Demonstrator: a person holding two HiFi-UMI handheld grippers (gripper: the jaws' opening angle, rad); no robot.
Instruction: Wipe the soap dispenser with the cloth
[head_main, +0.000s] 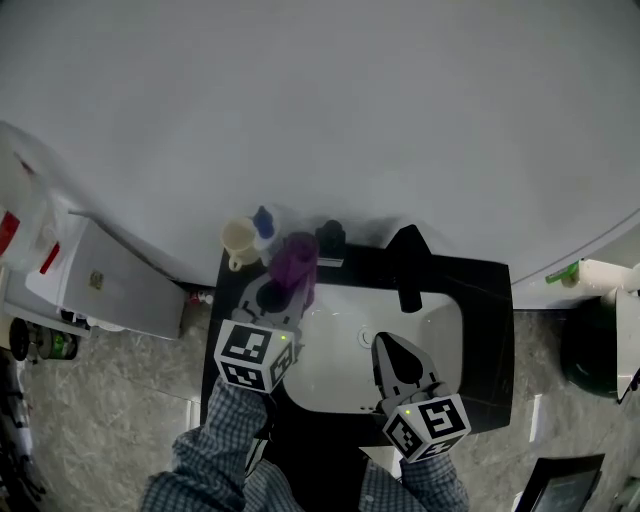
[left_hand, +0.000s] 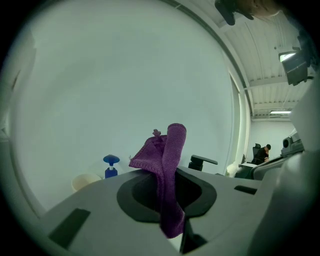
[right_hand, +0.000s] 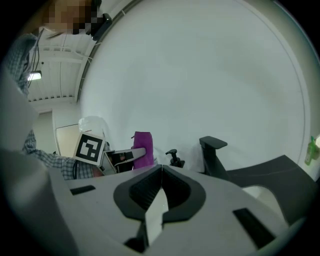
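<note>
Cloth (left_hand: 170, 150) is clamped in your left tool (left_hand: 173, 197); right tool (right_hand: 161, 172) closed, empty. Press a flat fold onto the soap dispenser (head_main: 331, 240) just ahead.

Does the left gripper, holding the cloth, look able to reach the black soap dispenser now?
Probably yes: the left gripper holds the cloth right beside the black soap dispenser, with nothing between them.

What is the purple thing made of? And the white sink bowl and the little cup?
The purple cloth looks like soft woven or microfibre fabric: its surface is fuzzy and ribbed, and it folds over floppily. The white sink bowl looks like smooth glazed ceramic with a soft sheen, though it might be plastic. The cream cup looks matte, maybe plastic, but it is too small to tell.
</note>
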